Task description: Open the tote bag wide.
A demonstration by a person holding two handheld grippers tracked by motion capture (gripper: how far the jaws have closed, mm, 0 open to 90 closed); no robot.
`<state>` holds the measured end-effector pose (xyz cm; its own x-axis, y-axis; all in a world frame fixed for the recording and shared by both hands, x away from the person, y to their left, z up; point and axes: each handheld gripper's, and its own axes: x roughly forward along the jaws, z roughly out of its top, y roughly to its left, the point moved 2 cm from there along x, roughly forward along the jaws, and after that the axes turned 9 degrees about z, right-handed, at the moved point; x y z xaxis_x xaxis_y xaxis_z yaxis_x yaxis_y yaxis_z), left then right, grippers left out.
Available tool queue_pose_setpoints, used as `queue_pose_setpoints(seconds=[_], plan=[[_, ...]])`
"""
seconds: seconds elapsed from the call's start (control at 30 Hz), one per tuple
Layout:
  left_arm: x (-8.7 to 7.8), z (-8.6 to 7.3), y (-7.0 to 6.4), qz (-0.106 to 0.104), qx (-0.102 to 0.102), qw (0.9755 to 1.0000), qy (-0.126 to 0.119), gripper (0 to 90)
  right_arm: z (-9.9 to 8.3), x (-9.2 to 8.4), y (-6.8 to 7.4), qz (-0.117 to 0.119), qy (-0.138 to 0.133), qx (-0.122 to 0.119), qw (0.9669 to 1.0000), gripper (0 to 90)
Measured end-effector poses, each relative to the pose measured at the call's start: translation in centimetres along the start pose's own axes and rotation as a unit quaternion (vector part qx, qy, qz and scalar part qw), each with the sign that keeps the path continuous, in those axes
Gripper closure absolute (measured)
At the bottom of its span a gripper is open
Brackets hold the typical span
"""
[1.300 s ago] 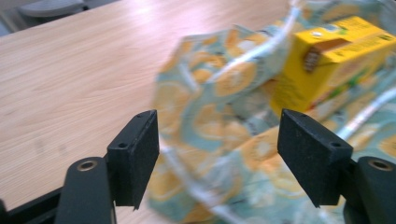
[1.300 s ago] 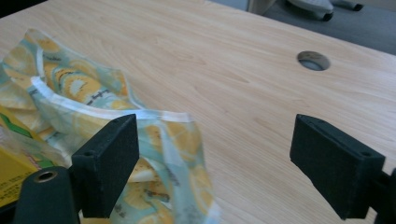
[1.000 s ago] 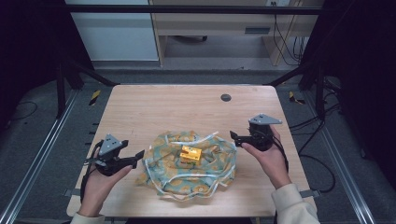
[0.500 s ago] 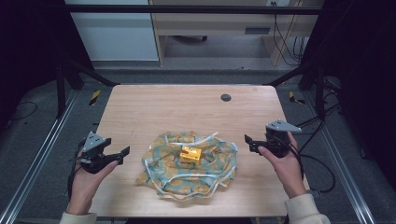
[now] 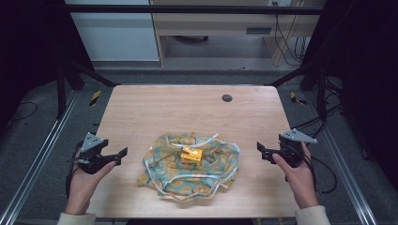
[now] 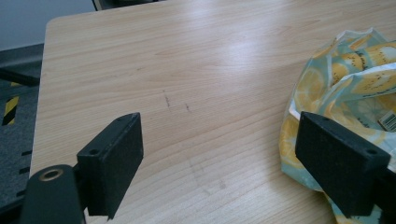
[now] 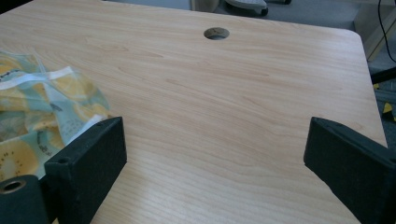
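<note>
We've got the left gripper (image 5: pixel 123 153) and right gripper (image 5: pixel 261 151) both spread and holding nothing, either side of the lemon-print cloth (image 5: pixel 190 166) with, probably, a yellow block (image 5: pixel 192 154) on it.

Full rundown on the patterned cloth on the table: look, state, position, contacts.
The patterned cloth looks like thin fabric, teal with yellow lemon-slice prints and white trim or strings looping over it. It lies crumpled in a loose, rumpled heap on the wooden table, near the front middle. A small yellow block sits on top of it. Both hand-held grippers stand apart from it, one to each side.
</note>
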<state>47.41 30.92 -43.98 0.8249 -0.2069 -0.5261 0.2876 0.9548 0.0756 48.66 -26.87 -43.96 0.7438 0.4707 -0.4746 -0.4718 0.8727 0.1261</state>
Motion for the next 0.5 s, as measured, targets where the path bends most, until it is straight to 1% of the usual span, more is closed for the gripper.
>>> queue_pose_setpoints(seconds=[0.07, 0.1, 0.13, 0.17, 0.33, 0.4, 0.43, 0.5], plan=[[0.1, -0.1, 0.2, 0.001, -0.003, 1.0, 0.001, 14.6, -0.5, -0.2, -0.3, -0.002, 0.003, 0.005, 1.0, 6.1], [0.1, -0.2, 0.3, 0.001, -0.003, 1.0, 0.003, 14.4, -1.0, -0.3, -0.7, -0.007, 0.005, 0.009, 0.9999, 6.0], [0.2, -0.2, 0.3, 0.001, -0.004, 1.0, 0.004, 14.4, -1.0, -0.3, -0.7, -0.007, 0.005, 0.009, 0.9999, 6.0], [0.2, -0.3, 0.4, 0.001, -0.004, 1.0, 0.005, 14.3, -1.3, -0.4, -0.8, -0.007, 0.007, 0.016, 0.9998, 6.0], [0.5, -0.6, 0.7, 0.005, -0.003, 0.9999, 0.012, 13.7, -2.6, -0.6, -1.6, -0.017, 0.012, 0.025, 0.9995, 6.1], [0.6, -0.8, 0.9, 0.007, 0.001, 0.9998, 0.017, 13.5, -3.0, -0.7, -1.8, -0.017, 0.018, 0.033, 0.9992, 6.0], [0.7, -0.8, 1.0, 0.008, -0.001, 0.9998, 0.018, 13.5, -3.3, -0.7, -2.0, -0.021, 0.02, 0.029, 0.9992, 6.0], [0.9, -1.1, 1.1, 0.009, 0.002, 0.9997, 0.024, 13.3, -3.7, -0.7, -2.2, -0.024, 0.024, 0.032, 0.9989, 6.0]])
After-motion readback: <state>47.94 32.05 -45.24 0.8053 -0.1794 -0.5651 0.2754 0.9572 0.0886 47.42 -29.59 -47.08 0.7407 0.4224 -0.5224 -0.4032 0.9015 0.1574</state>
